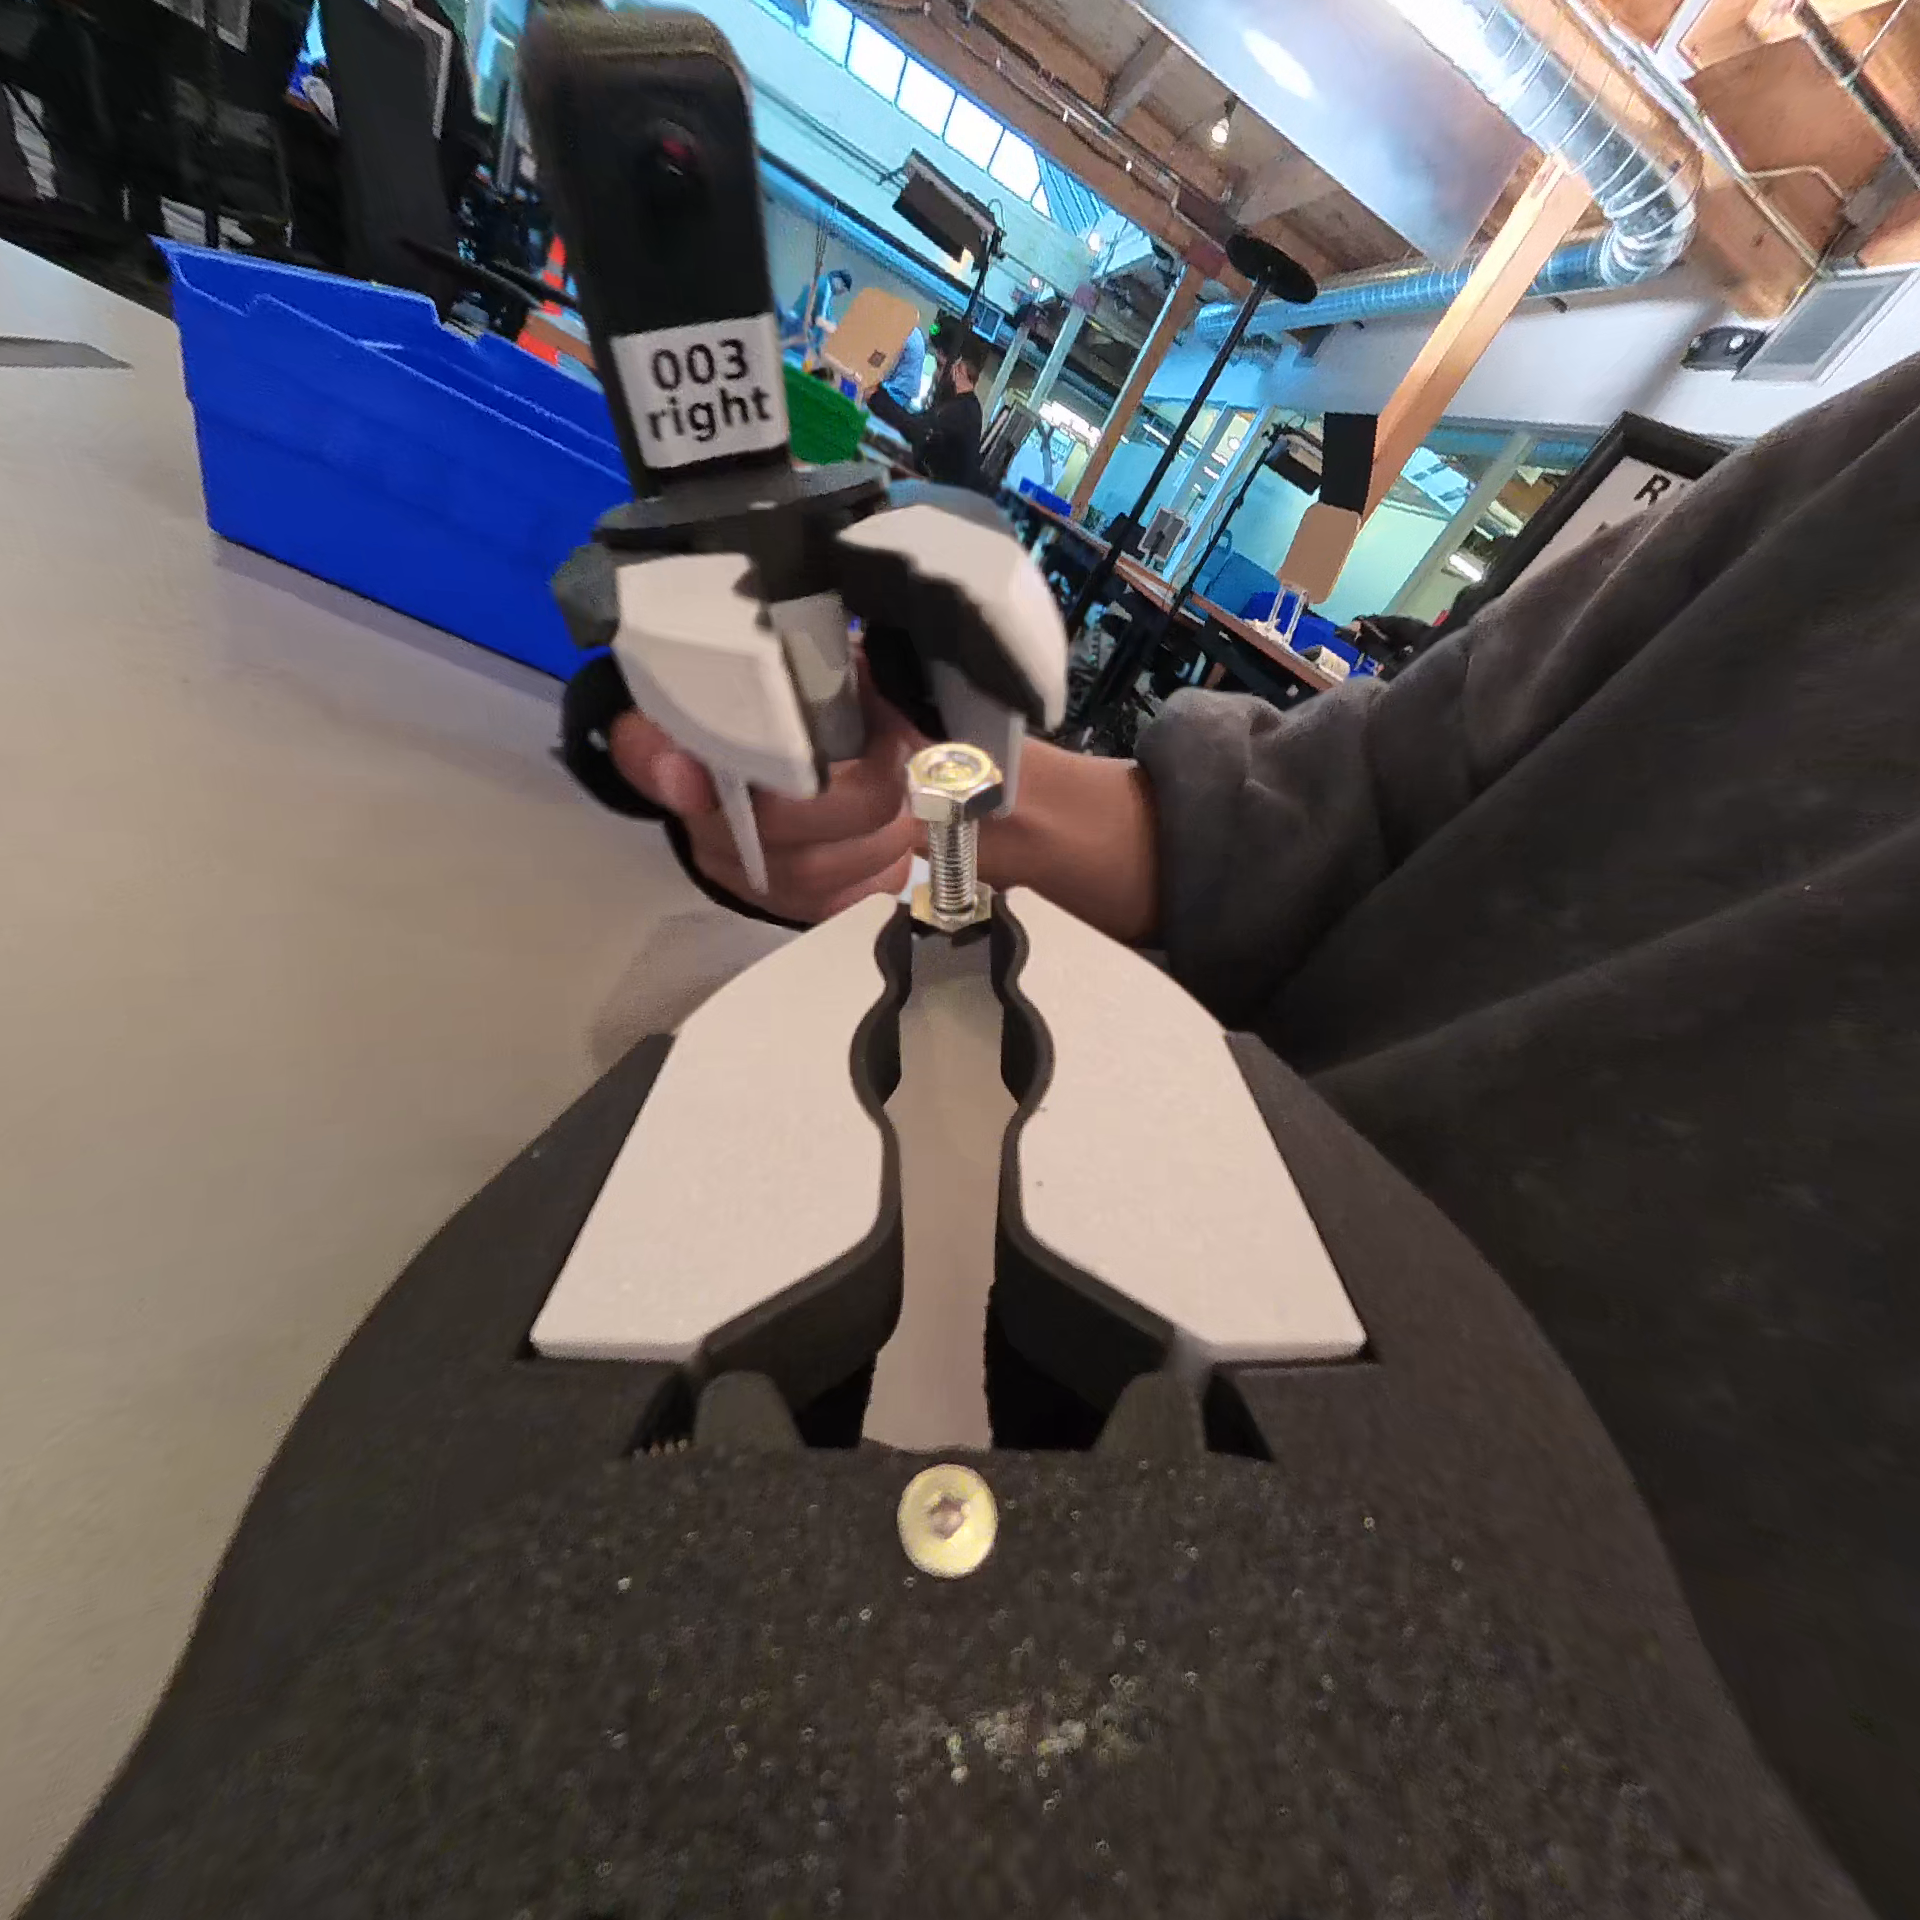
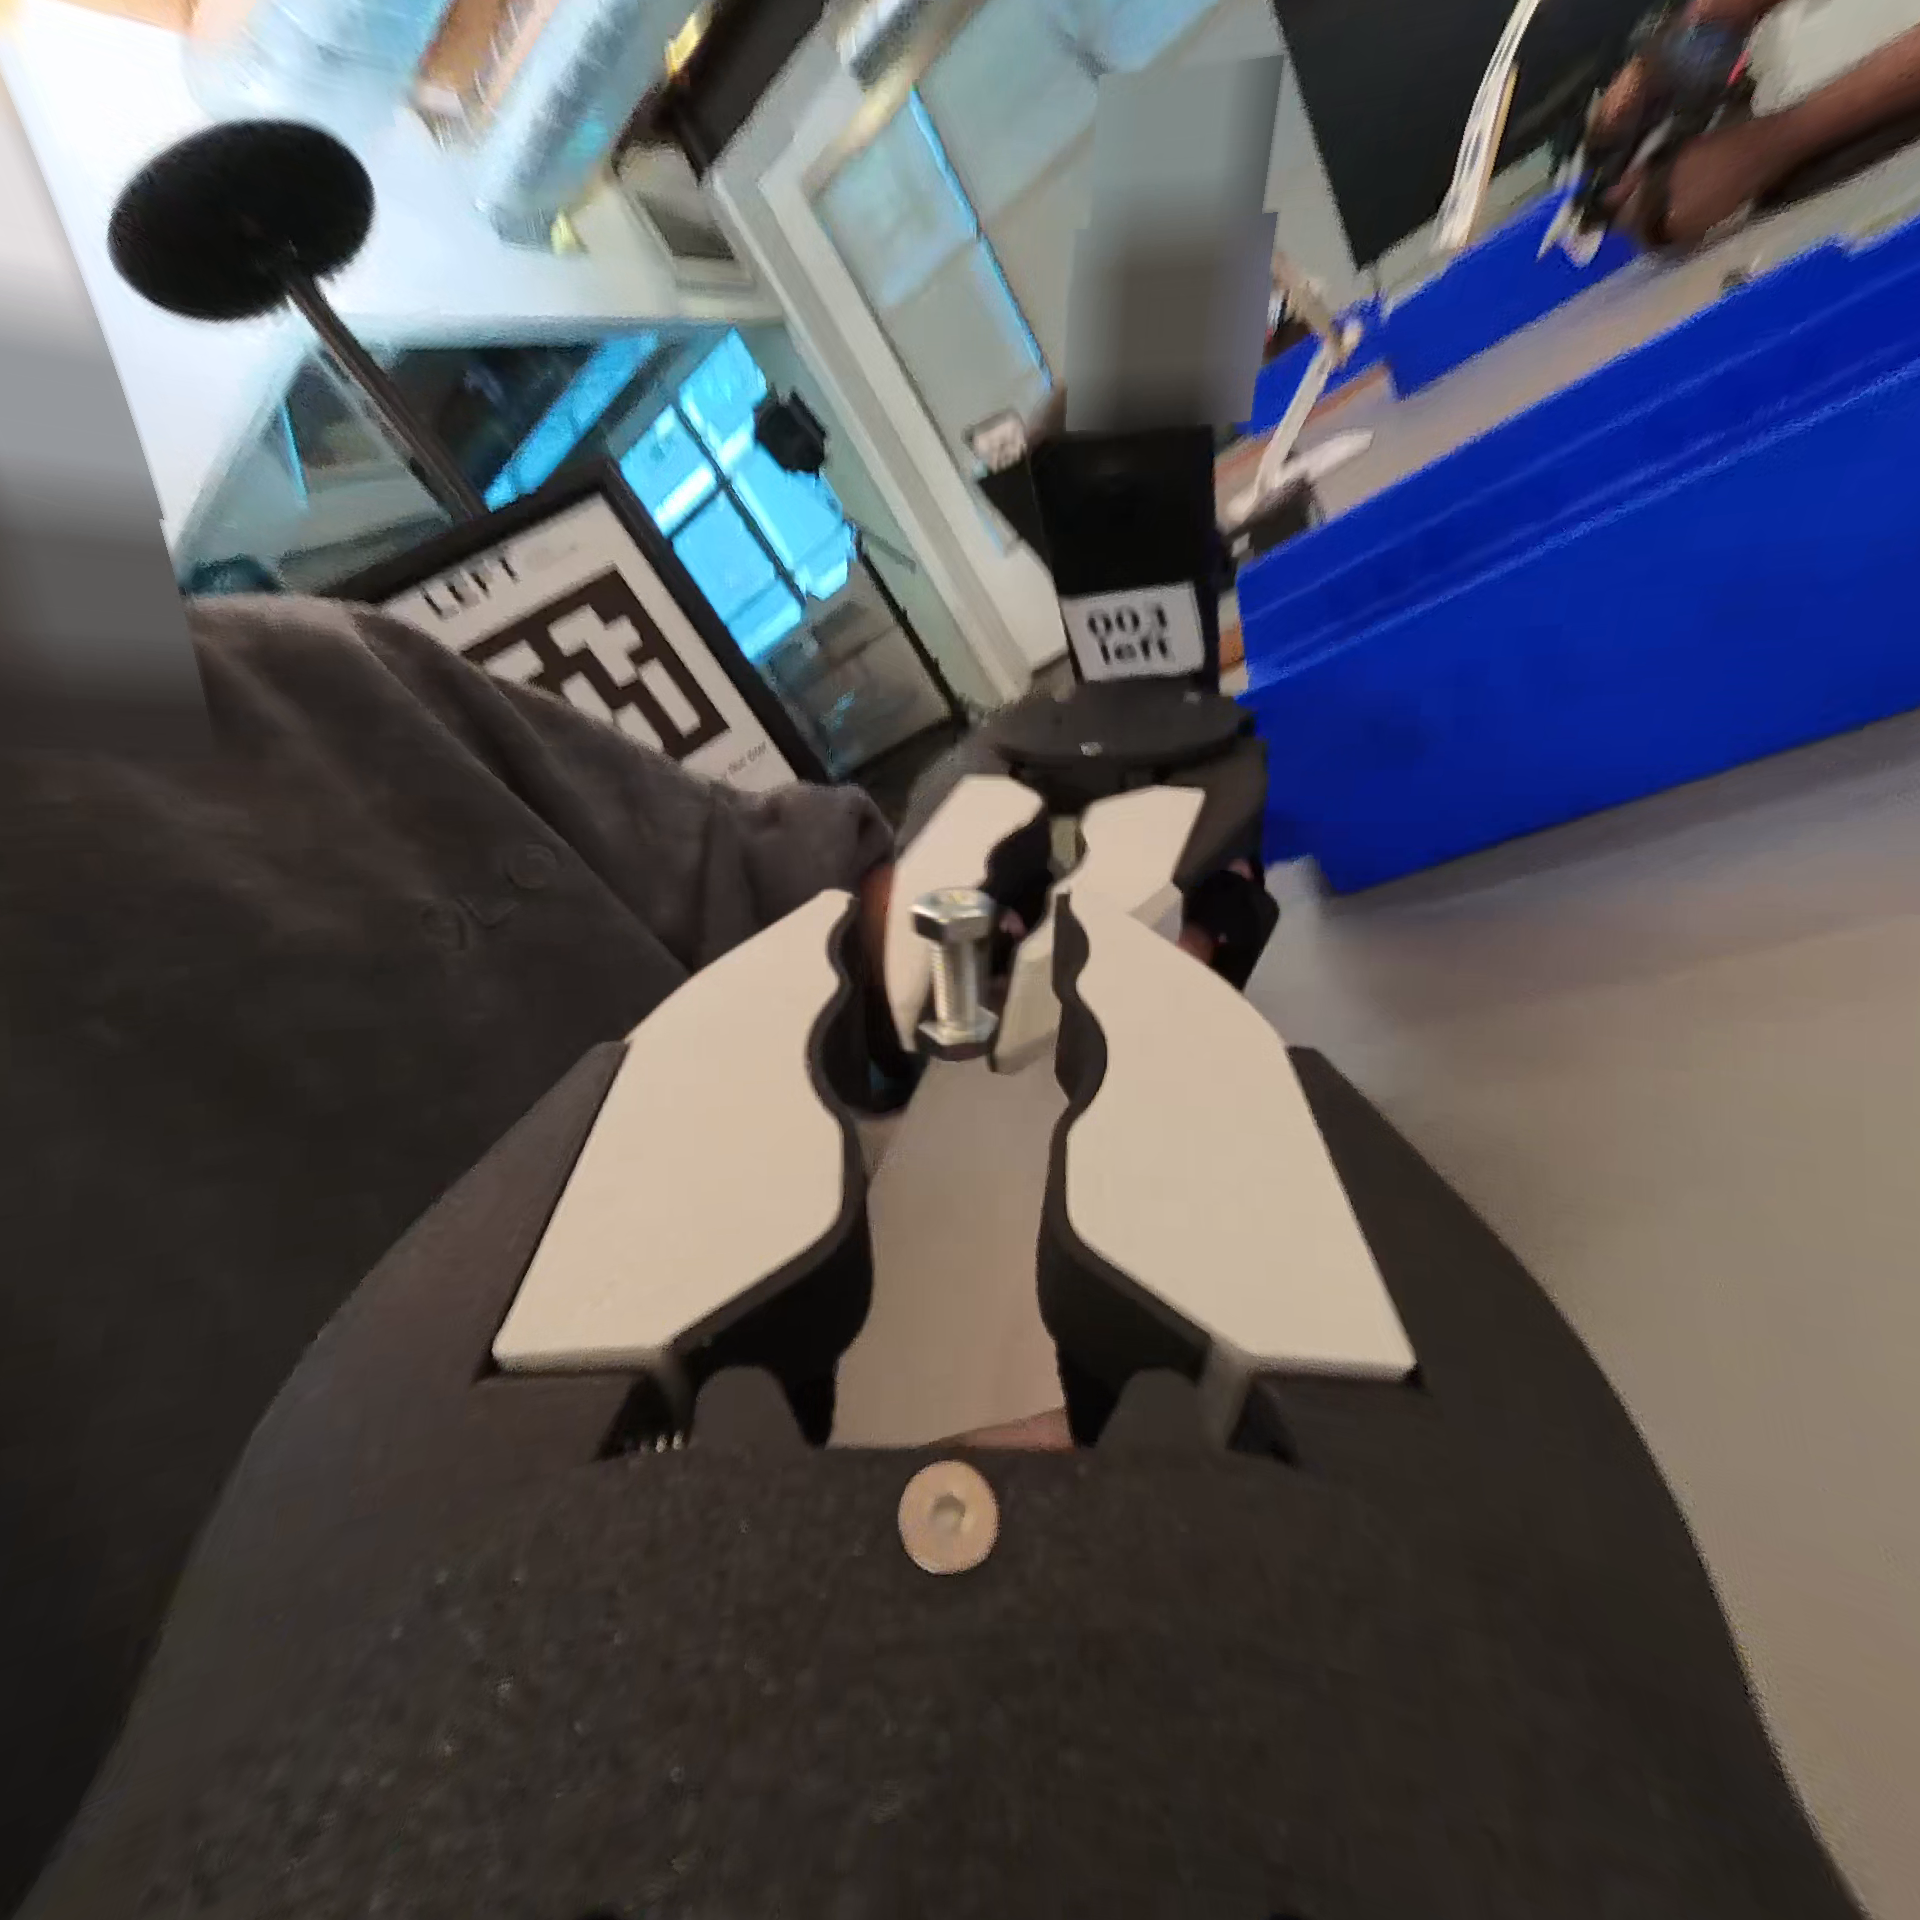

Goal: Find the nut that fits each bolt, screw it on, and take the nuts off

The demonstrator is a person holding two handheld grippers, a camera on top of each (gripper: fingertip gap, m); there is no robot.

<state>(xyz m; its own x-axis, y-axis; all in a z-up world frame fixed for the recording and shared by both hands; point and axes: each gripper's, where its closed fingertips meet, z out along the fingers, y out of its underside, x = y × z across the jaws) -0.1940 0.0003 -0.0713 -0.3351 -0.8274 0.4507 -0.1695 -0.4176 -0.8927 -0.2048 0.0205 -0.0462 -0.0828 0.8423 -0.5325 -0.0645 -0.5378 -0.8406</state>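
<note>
Pinching the nut (image 1: 951, 914) on the bolt's (image 1: 948, 857) tip with closed left fingers (image 1: 790, 1143); spreading right fingers (image 2: 707, 1164) wide, empty. Probably working midway through the task.

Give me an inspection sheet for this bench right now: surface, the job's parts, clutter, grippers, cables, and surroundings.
Surface: pale grey table, bare where visible.
Job's things: one bolt held upright in the air, a hex piece at each end; which is head and which is nut cannot be told.
Clutter: blue bin at the table's far side.
Grippers: left gripper shut on the bolt's lower hex; right gripper open, one fingertip beside the top hex.
Cables: nothing seen.
Surroundings: busy workshop with other benches, people in the distance, a black stand and a framed marker board.
</note>
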